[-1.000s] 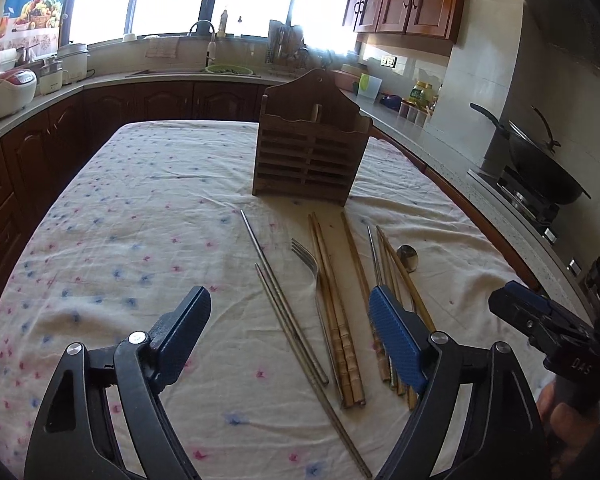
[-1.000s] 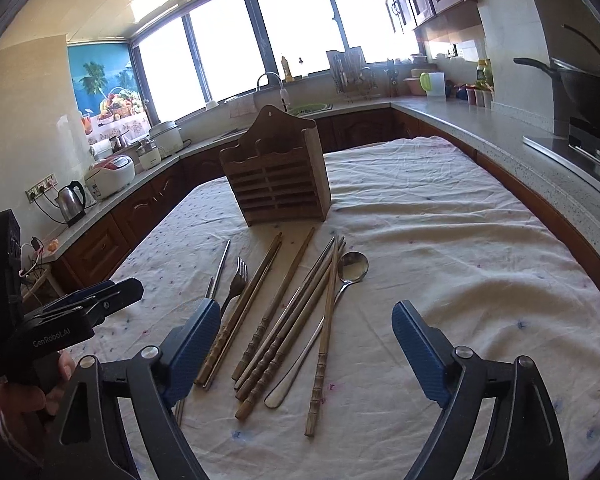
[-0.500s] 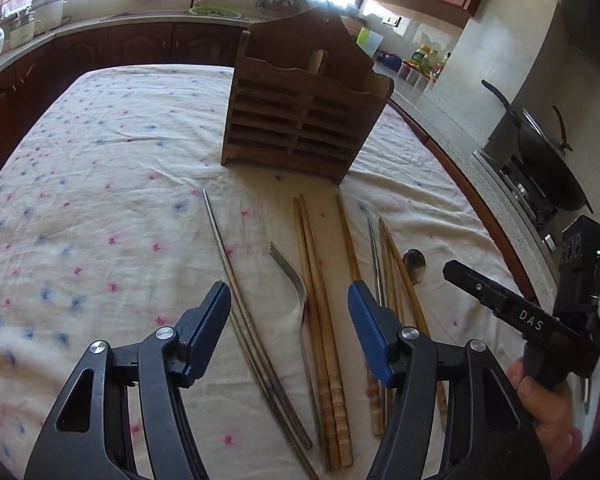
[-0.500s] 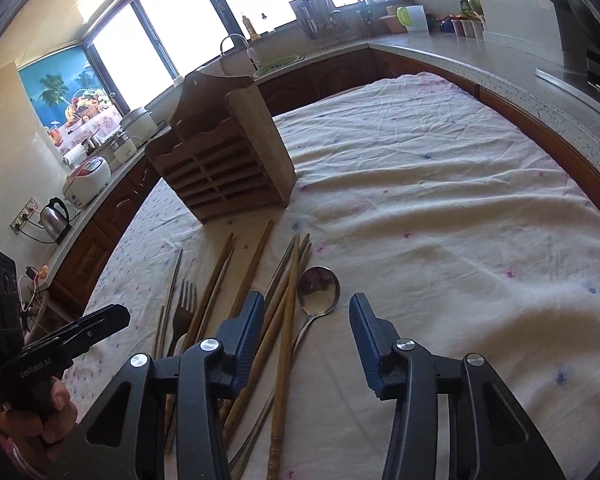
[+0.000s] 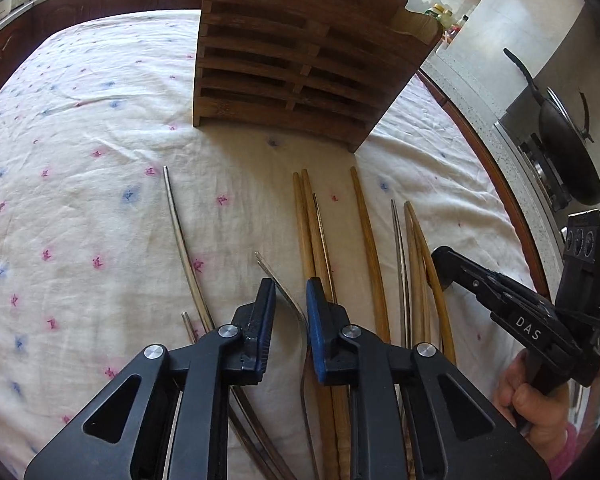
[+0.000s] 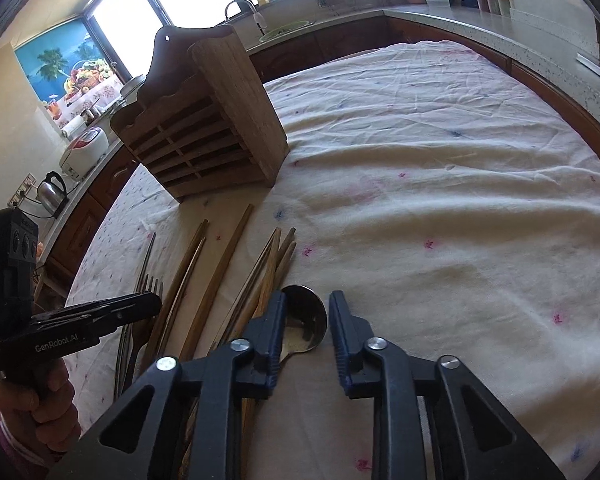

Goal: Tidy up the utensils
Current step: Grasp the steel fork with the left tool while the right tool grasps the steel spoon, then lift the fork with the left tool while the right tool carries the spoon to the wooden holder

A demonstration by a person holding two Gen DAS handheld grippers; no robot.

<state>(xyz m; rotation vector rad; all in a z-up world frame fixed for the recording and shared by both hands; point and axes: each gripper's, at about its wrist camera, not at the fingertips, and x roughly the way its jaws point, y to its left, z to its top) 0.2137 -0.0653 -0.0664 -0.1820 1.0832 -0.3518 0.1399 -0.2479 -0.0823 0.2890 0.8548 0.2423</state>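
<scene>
We get 2 low, close wrist views facing the wooden rack (image 5: 303, 52) beyond the jaws; both share the rack (image 6: 208, 120) and utensils lying under the jaws.

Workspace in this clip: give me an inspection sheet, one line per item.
Surface: table under a white floral cloth, wrinkled.
Job's things: wooden utensil holder upright; fork, spoon, wooden chopsticks and metal chopsticks lie flat before it.
Clutter: nothing seen.
Grippers: left gripper narrowed around the fork, contact unclear; right gripper open over the spoon bowl.
Cables: nothing seen on the table.
Surroundings: wok on the stove, kettle on the counter, windows.
</scene>
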